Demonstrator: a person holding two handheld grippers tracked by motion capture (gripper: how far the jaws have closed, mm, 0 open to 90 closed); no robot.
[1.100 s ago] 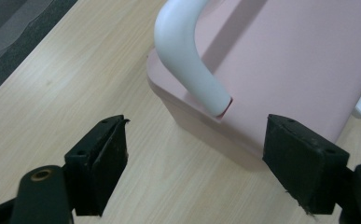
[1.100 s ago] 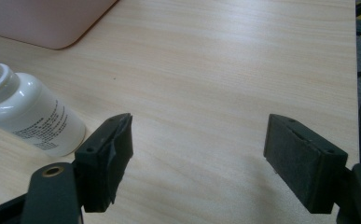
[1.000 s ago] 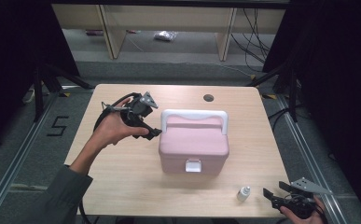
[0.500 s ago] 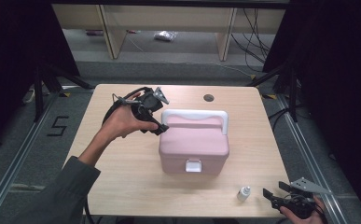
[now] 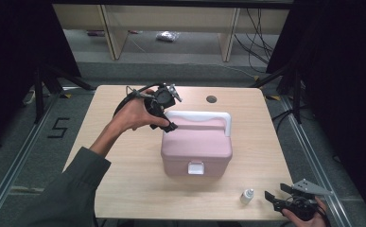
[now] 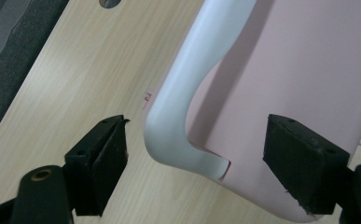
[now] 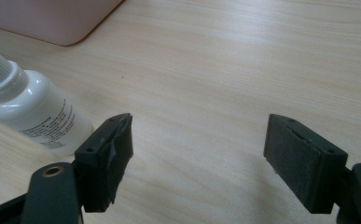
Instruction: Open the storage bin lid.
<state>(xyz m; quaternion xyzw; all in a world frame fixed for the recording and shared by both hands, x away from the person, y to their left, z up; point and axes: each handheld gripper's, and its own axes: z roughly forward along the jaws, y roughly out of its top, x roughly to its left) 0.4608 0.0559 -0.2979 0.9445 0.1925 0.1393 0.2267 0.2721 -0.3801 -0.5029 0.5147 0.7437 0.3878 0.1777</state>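
The pink box [image 5: 197,146] sits mid-bench [image 5: 124,184], its white handle [image 6: 178,112] folded flat along the lid's far edge. I judge it rigid, light, smooth plastic; that handle is my hold. My left gripper [image 6: 194,163] gapes wide astride its corner, not touching. My right gripper [image 7: 197,158] waits wide beside a small white bottle [image 7: 29,112]. The box's contents are hidden.

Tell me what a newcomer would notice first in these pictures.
The pink box with its white handle stands out at the middle of the wooden table. The left gripper hangs at the box's back left corner, jaws open around the handle's bend without touching it. Near the front right edge a small white bottle stands upright, with the right gripper open just beside it.
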